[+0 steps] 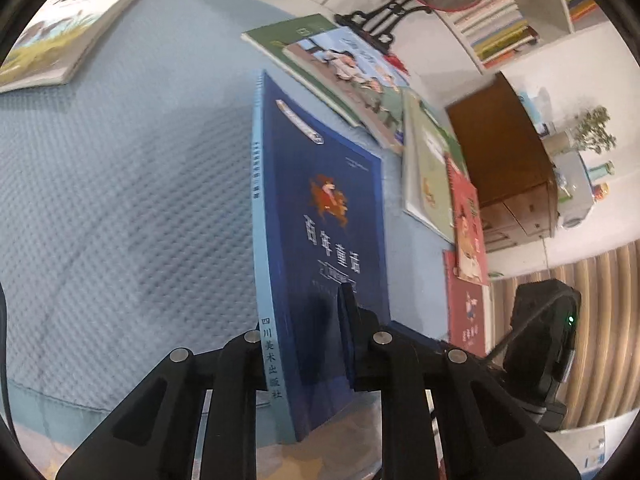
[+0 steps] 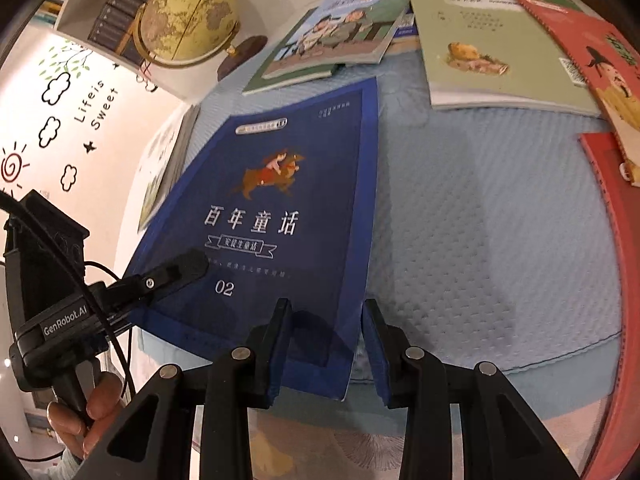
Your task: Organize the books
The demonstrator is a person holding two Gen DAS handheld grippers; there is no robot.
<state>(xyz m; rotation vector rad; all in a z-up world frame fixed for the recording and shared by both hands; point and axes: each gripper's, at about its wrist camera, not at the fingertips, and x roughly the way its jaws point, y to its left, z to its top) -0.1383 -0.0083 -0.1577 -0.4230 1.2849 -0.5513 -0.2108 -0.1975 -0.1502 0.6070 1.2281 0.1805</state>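
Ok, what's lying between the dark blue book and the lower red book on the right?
Nothing. In the right wrist view, only bare pale blue cloth runs from the dark blue book to the lower red book.

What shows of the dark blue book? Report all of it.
The dark blue book is a thin paperback with a light blue spine, white Chinese title, an orange horse-and-rider picture and "02". It is closed, cover up, over the blue quilted cloth. The left gripper is shut on its near edge; the right gripper's fingers straddle its corner.
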